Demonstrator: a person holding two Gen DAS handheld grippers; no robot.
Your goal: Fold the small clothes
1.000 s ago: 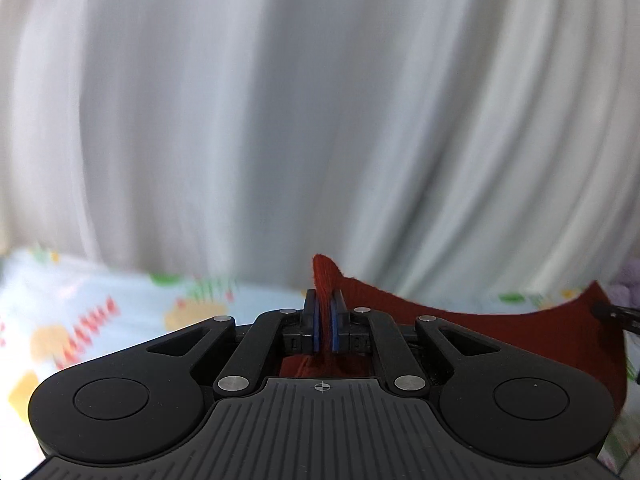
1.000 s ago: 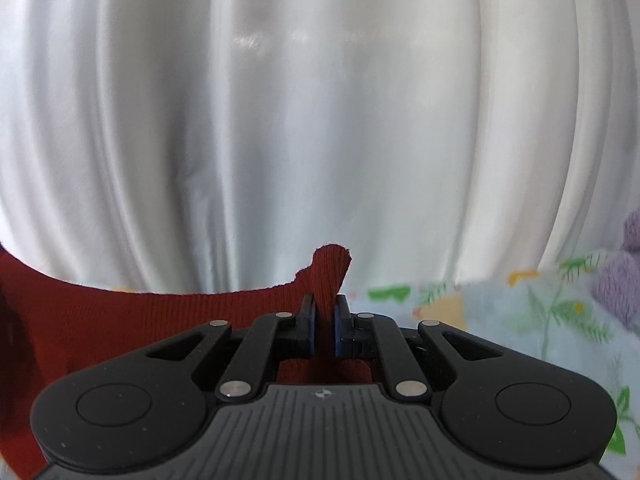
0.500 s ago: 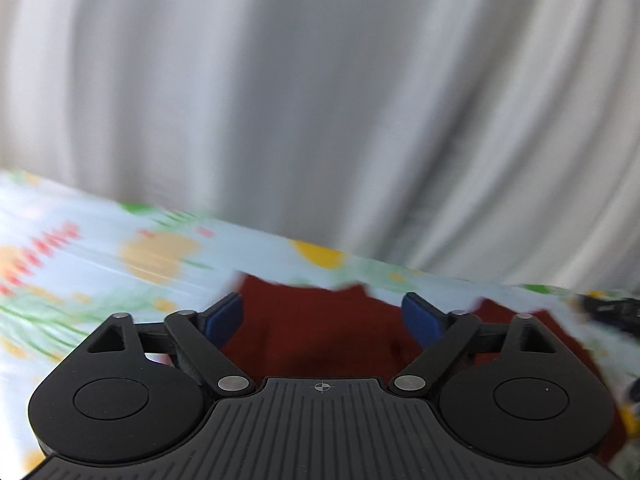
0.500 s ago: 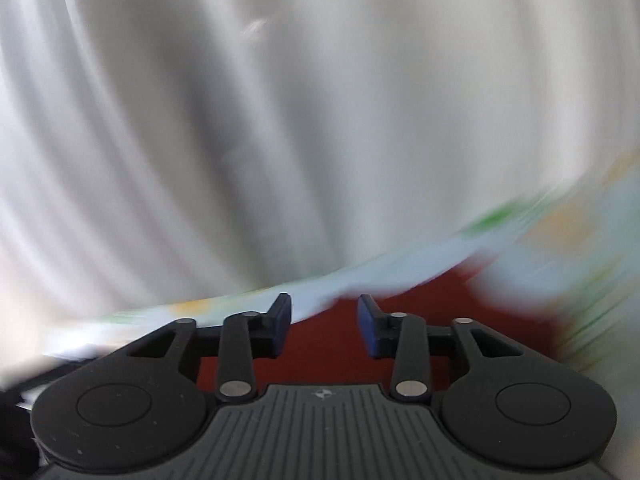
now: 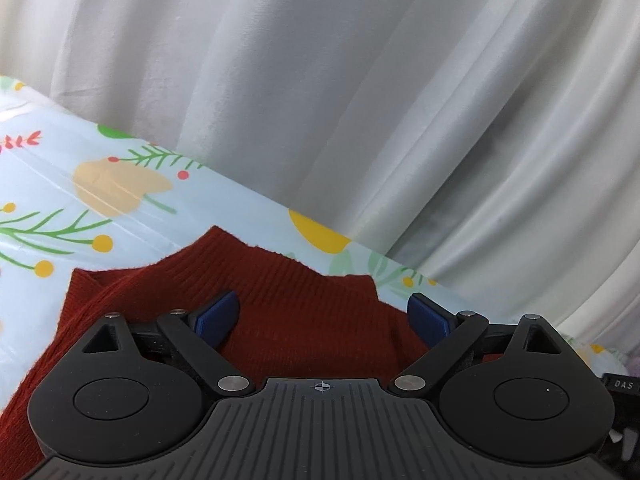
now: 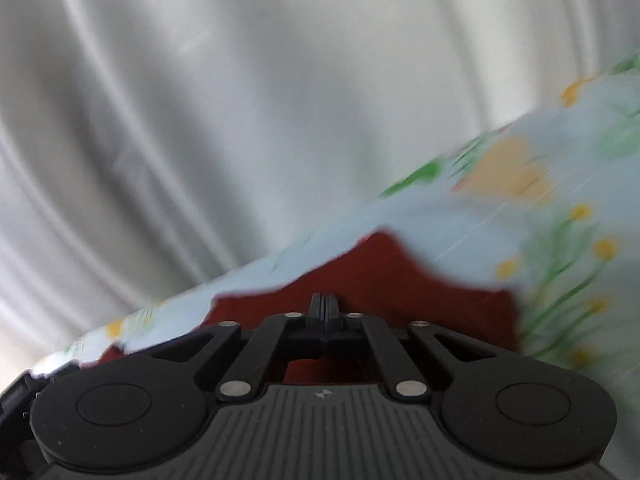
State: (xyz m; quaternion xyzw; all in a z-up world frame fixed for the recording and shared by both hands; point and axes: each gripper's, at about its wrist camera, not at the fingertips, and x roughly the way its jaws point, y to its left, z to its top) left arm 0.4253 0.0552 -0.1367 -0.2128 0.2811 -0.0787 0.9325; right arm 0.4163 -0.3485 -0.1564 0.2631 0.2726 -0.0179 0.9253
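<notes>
A dark red ribbed knit garment (image 5: 304, 292) lies flat on the floral tablecloth (image 5: 60, 168), its upper edge wavy with a raised point near the middle. My left gripper (image 5: 323, 316) hovers just over it, wide open, and the blue pads (image 5: 218, 314) are spread apart with nothing between them. In the blurred right wrist view the same red garment (image 6: 404, 276) lies on the tablecloth (image 6: 460, 220). My right gripper (image 6: 325, 307) is over it with its fingers pressed together. No cloth shows between them.
A white pleated curtain (image 5: 320, 80) hangs right behind the table's far edge and fills the upper part of the right wrist view as well (image 6: 240, 100). A black device part (image 5: 622, 386) shows at the right edge of the left wrist view.
A second ago both grippers held the garment's top edge up, shut on it. Both then opened and the garment dropped flat. The right gripper has since shut again; the left stays open.
</notes>
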